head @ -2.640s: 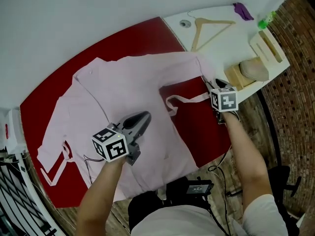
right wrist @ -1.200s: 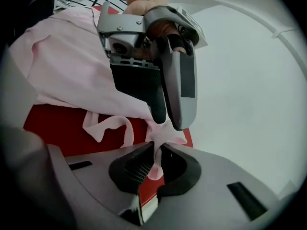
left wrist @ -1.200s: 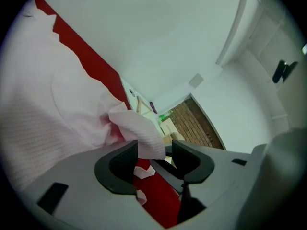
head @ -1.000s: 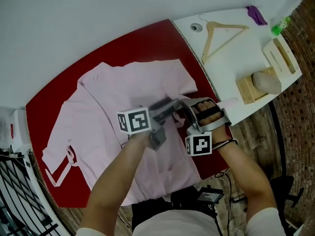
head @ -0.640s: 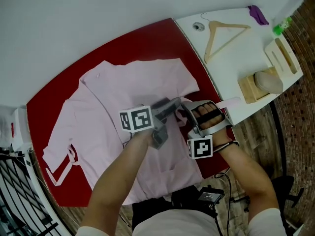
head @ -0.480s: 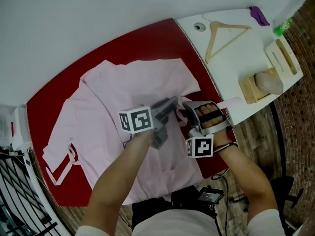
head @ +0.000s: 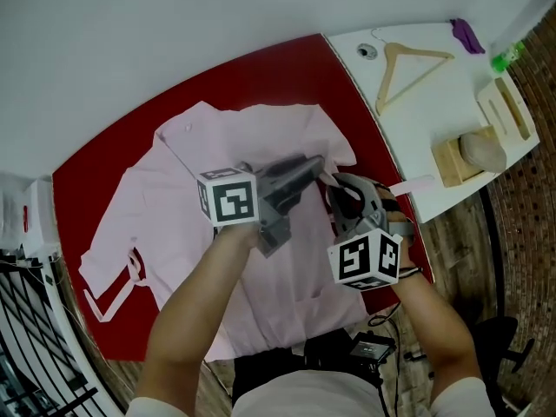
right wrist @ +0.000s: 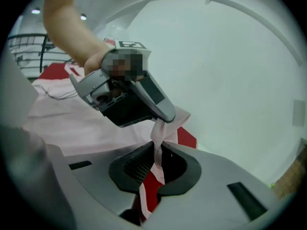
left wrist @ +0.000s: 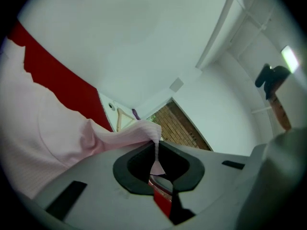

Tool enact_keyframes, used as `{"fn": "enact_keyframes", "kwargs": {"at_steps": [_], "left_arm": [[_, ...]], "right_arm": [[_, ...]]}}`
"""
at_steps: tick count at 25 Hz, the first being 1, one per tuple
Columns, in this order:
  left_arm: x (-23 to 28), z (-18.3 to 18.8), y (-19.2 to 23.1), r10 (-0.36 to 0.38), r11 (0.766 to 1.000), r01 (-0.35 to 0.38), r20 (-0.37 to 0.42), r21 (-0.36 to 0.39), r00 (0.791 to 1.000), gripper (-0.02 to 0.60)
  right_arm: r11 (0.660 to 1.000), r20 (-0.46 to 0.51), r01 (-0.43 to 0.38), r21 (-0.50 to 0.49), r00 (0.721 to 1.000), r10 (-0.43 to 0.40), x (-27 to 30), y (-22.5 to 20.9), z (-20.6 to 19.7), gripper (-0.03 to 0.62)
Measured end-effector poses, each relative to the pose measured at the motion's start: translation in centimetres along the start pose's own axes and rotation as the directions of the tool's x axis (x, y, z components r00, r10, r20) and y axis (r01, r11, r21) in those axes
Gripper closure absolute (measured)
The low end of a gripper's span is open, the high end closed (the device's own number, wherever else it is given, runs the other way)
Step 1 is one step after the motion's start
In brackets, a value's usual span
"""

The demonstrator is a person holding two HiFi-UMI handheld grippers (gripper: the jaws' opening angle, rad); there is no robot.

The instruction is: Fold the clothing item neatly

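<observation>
the pink shirt (head: 165,207) lies spread on the red table (head: 261,68), with one edge raised off the cloth between the two grippers. the left gripper (left wrist: 156,161) has just been closing its jaws and pinches a fold of that edge. the right gripper (right wrist: 156,166), just beside it, is clamped on a narrow pink strip of the shirt.

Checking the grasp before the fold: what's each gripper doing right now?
Left gripper: jaws have just been closing, now shut on pink shirt fabric.
Right gripper: shut on a strip of the same shirt.
</observation>
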State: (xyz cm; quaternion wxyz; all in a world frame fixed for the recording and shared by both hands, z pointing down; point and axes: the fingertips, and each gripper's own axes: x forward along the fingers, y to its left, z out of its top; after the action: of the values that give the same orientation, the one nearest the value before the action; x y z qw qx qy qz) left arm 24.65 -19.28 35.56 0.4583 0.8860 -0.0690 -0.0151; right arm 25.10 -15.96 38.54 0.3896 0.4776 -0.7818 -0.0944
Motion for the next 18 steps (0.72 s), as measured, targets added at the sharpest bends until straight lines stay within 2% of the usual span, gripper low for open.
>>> {"fn": "enact_keyframes", "kwargs": {"at_steps": [3,6,13,18], "left_arm": [[-2.5,1.4,-1.5,-0.033,0.999,0.033,-0.008,0.014,0.999,0.554],[-5.8,2.2,-2.1,-0.033,0.999,0.033,-0.016,0.006,0.999,0.554],[-13.8,2.1,-0.5,0.03,0.999,-0.03,-0.035,-0.019,0.999,0.552],[-18.3,0.5,2.4,0.089,0.993,-0.092,-0.031,-0.076,0.996,0.552]], "right_arm": [[0.99,0.055,-0.044,0.135,0.998,0.037,-0.5,0.8,3.3,0.559],[0.979,0.101,-0.093,0.184,0.992,0.076,-0.3,3.0,6.5,0.559],[0.972,0.129,-0.185,0.142,0.977,0.167,1.6,9.6,11.6,0.559],[0.96,0.098,-0.253,0.118,0.965,0.243,3.7,14.4,12.6,0.559]]}}
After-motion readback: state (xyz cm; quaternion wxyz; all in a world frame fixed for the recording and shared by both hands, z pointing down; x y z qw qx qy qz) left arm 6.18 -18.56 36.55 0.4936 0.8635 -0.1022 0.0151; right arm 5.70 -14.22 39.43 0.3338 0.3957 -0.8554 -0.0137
